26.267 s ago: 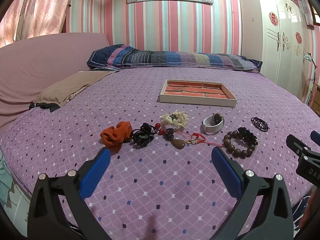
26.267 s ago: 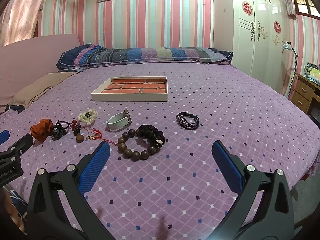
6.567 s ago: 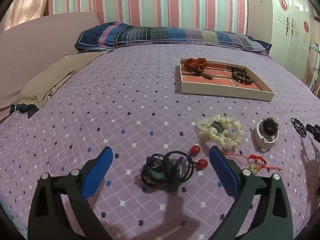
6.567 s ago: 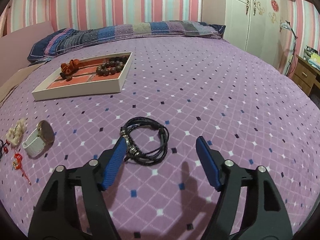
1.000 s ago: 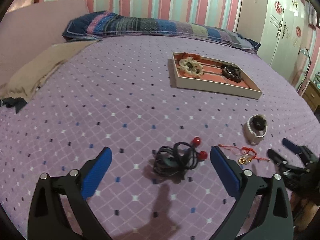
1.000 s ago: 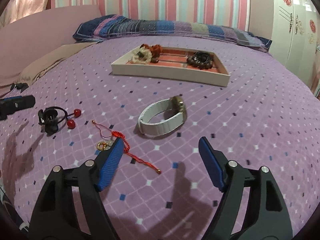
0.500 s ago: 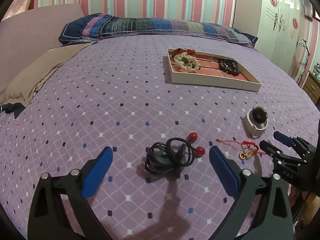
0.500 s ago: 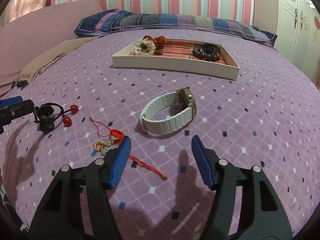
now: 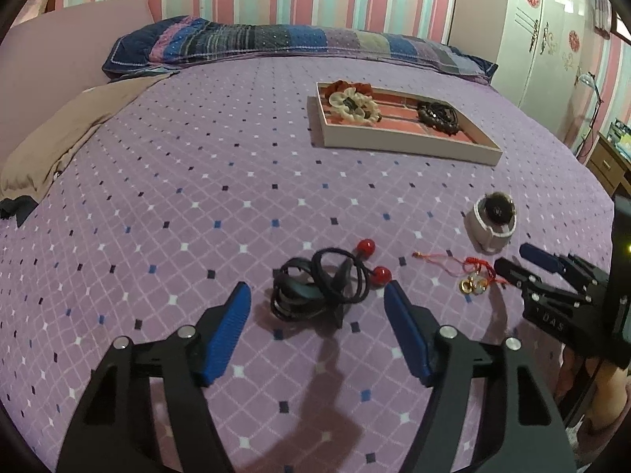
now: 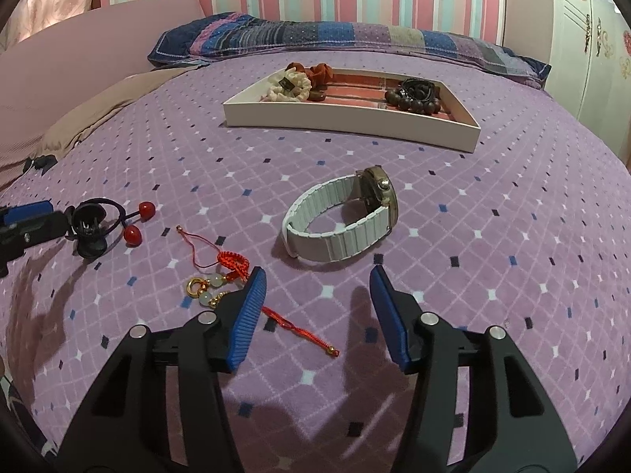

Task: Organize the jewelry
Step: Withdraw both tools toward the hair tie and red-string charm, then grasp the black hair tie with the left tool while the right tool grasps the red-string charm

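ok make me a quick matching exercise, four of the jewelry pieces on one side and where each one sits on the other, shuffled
Things:
1. white watch
2. black hair tie with red beads
3. cream scrunchie
4. red cord charm

Places:
A. inside the tray, at its left end
B. on the bedspread, between the left gripper's blue fingers
C. on the bedspread ahead of the right gripper, clear of its fingers
D. on the bedspread, running under the right gripper's left finger

Pairs: 1-C, 2-B, 3-A, 4-D
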